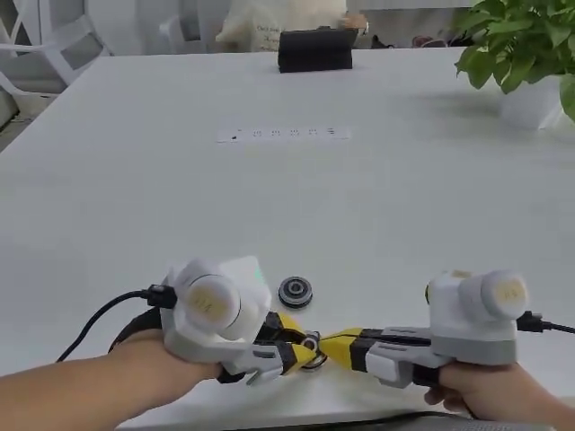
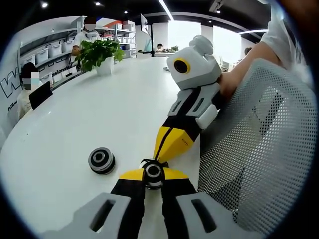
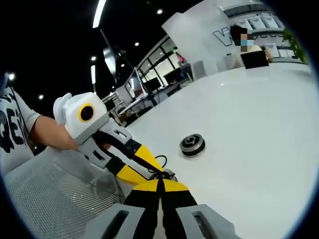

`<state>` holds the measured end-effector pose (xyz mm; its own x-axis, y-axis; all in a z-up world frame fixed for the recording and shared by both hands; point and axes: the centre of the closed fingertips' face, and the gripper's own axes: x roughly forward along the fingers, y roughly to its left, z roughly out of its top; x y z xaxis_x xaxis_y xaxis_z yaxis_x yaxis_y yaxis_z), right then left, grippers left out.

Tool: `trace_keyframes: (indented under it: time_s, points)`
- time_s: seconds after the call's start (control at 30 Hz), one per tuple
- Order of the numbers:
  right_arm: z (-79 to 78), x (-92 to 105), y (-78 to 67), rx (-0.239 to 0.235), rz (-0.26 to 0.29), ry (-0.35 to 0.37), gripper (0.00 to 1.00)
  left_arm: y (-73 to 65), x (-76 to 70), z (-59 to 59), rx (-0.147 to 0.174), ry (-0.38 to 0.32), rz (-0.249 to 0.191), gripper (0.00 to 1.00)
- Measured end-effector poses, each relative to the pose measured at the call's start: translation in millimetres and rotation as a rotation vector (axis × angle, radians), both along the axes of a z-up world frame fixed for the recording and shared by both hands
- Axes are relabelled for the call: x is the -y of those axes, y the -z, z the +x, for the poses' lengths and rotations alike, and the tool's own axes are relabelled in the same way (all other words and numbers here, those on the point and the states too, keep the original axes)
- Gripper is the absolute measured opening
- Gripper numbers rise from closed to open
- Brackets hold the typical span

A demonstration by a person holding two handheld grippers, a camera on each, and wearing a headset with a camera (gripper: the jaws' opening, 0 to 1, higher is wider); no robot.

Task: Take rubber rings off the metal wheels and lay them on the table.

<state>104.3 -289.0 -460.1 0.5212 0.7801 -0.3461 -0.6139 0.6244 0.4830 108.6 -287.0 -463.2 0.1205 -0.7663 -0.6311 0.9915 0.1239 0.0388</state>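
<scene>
Head view: the left gripper [image 1: 299, 344] and the right gripper [image 1: 325, 347] meet tip to tip at the near edge of the white worktop [image 1: 287, 197], with a small wheel [image 1: 310, 342] between them. A second wheel [image 1: 295, 291], with a black ring on it, lies flat just beyond the tips.

Left gripper view: its jaws are clamped on the small wheel [image 2: 153, 171], one on either side. The right gripper's tip touches the wheel's far side. The second wheel [image 2: 101, 160] sits left of the jaws.

Right gripper view: its jaws are pressed together, tips at the small wheel [image 3: 168, 175]. I cannot tell whether they pinch its ring. The second wheel [image 3: 192, 144] lies ahead, slightly right.
</scene>
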Motion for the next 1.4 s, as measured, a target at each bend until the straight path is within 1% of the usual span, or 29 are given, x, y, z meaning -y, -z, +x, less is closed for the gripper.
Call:
trace_keyframes:
  time_s: [0.27, 0.37, 0.4, 0.43, 0.67, 0.73, 0.77, 0.87, 1.17, 1.4]
  points:
    - [-1.2, -3.9, -1.3, 0.004, 0.009, -0.017, 0.00, 0.2, 0.4, -0.8, 0.000, 0.002, -0.001, 0.06]
    - [-2.3, -7.5, -4.8, 0.009, 0.029, -0.030, 0.00, 0.4, 0.8, -1.2, 0.000, 0.002, -0.002, 0.06]
    - [-3.5, -8.7, -5.2, 0.013, 0.028, -0.040, 0.00, 0.6, 1.0, -1.2, 0.000, 0.002, -0.002, 0.06]
    - [-2.5, -8.3, -5.3, 0.017, 0.026, -0.035, 0.00, 0.7, 0.9, -1.2, -0.001, 0.002, -0.002, 0.06]
    - [-2.1, -7.7, -5.4, 0.011, 0.041, -0.035, 0.00, 0.7, 1.2, -1.2, 0.000, 0.003, -0.002, 0.06]
    - [-2.3, -7.7, -6.2, 0.006, 0.055, -0.032, 0.00, 0.7, 1.3, -1.2, -0.001, 0.006, -0.002, 0.07]
    - [-2.3, -8.0, -7.1, -0.002, 0.074, -0.029, 0.00, 0.6, 1.3, -1.2, 0.001, 0.007, -0.002, 0.07]
    - [-1.6, -7.4, -6.5, -0.007, 0.082, -0.024, 0.00, 0.4, 1.3, -1.3, 0.001, 0.009, -0.004, 0.07]
    - [1.4, -1.8, -2.4, -0.013, 0.057, 0.001, 0.00, -0.2, 1.3, -0.5, 0.005, 0.007, -0.009, 0.07]
    - [2.6, 1.9, -0.6, -0.021, 0.052, 0.017, 0.00, -0.8, 1.2, -0.2, -0.002, 0.000, -0.013, 0.07]
